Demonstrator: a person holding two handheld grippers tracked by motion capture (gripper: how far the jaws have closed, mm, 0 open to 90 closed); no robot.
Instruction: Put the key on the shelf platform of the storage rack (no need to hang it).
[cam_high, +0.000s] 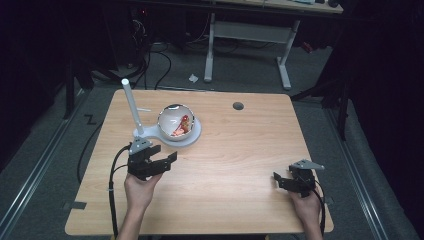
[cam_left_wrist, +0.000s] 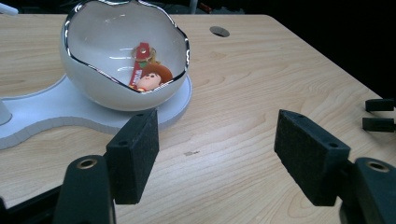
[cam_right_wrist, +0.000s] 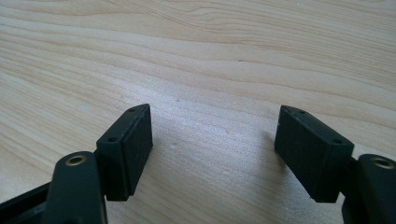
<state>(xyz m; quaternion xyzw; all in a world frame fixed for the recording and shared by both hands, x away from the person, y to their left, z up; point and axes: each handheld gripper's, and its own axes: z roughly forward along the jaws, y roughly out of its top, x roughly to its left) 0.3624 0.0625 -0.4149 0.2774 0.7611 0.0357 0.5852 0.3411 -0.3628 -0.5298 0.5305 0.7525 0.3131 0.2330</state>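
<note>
Figurine (cam_left_wrist: 152, 79) inside bowl (cam_left_wrist: 93, 88); left hand-held gripper (cam_left_wrist: 217, 154) near, both hand-held grippers apart, empty

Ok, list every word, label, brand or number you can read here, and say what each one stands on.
No text can be read.
The red strap of the figure charm inside the egg-shaped bowl may carry print, but it is too small and blurred to read.
The white stand, the table and the left gripper and right gripper show no lettering.
</note>
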